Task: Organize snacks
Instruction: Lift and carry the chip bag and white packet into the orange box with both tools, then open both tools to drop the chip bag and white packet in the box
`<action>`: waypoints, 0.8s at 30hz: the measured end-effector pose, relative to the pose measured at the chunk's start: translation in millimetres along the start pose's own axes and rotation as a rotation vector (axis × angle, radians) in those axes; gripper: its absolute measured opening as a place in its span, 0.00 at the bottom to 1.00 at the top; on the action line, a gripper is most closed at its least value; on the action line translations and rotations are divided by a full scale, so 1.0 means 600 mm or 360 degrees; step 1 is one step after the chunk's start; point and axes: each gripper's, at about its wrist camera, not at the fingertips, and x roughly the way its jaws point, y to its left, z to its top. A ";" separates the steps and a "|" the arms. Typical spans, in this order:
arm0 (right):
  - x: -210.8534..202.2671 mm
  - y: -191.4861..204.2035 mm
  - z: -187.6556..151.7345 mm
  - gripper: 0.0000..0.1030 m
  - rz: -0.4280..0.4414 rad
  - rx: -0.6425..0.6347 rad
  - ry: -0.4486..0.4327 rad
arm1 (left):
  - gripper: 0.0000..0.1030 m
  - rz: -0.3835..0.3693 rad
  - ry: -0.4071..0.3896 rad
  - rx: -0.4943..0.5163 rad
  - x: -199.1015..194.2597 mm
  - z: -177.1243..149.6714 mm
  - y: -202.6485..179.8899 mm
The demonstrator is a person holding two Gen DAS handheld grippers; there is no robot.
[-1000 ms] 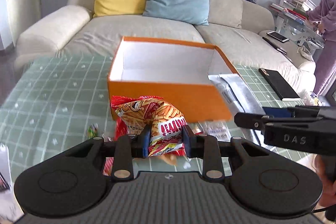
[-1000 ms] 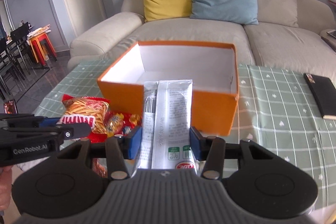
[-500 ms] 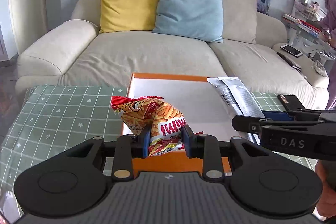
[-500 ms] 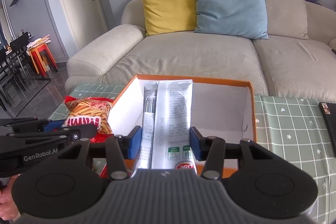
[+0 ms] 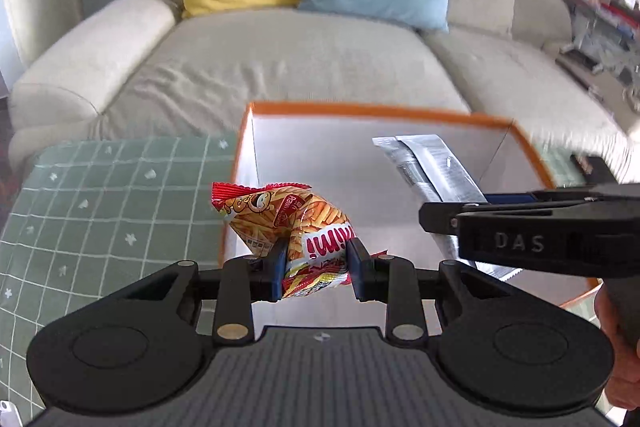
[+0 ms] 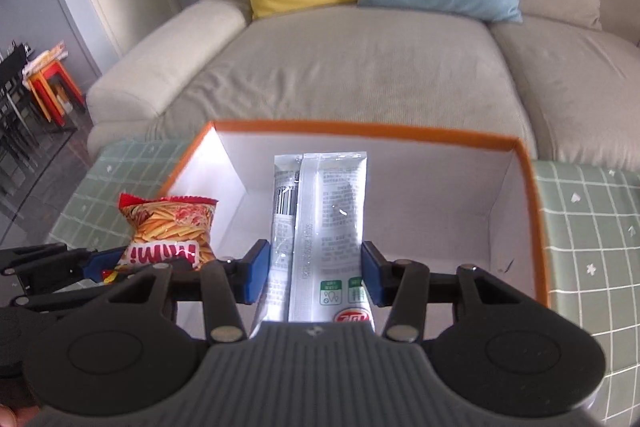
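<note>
1. Red-and-orange snack bag: pinched at its lower half between the pads of the left hand-held gripper, its crimped top standing up and ahead of the jaws. It hangs over the left part of the orange box, just inside the near-left wall.
2. Silver snack pouch: clamped across its width by the right hand-held gripper, its long body running straight ahead of the jaws, printed back face up. It hovers over the middle of the box's white interior.
3. Both hand-held grippers stand at a narrow-to-middling opening, each closed on its packet; neither is empty. In the left view the right hand-held gripper lies just to the right, close alongside.
4. Step in hand, as judged: lowering both packets into the box for release. Bring each one down near the floor before opening, so that it lies flat instead of tumbling.
5. Keep the bag to the left and the pouch to the right of it, so they do not overlap.
6. Risk: the bag's puffed top could catch the left wall; shift slightly toward the box's middle first.
7. Surroundings: the box rests on a table with a green checked cloth; a beige sofa lies beyond.
</note>
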 end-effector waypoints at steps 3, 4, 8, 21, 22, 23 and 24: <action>0.033 0.005 -0.011 0.46 -0.0019 -0.0028 0.0120 | 0.33 0.0013 0.0052 0.0049 0.021 -0.006 -0.003; 0.042 0.004 -0.015 0.46 -0.0033 -0.0025 0.0154 | 0.33 0.0016 0.0062 0.0073 0.025 -0.009 -0.005; 0.071 -0.008 -0.030 0.46 -0.0042 0.0017 0.0270 | 0.33 0.0046 0.0141 0.0118 0.045 -0.015 -0.013; 0.080 -0.013 -0.053 0.48 -0.0064 0.0007 0.0347 | 0.44 0.0208 0.0216 0.0322 0.063 -0.011 -0.034; 0.082 -0.014 -0.052 0.48 -0.0065 0.0010 0.0346 | 0.47 0.0224 0.0219 0.0313 0.063 -0.010 -0.032; 0.082 -0.015 -0.051 0.48 -0.0063 0.0012 0.0347 | 0.47 0.0236 0.0223 0.0305 0.063 -0.009 -0.032; 0.081 -0.014 -0.051 0.48 -0.0063 0.0009 0.0348 | 0.49 0.0238 0.0216 0.0310 0.062 -0.009 -0.032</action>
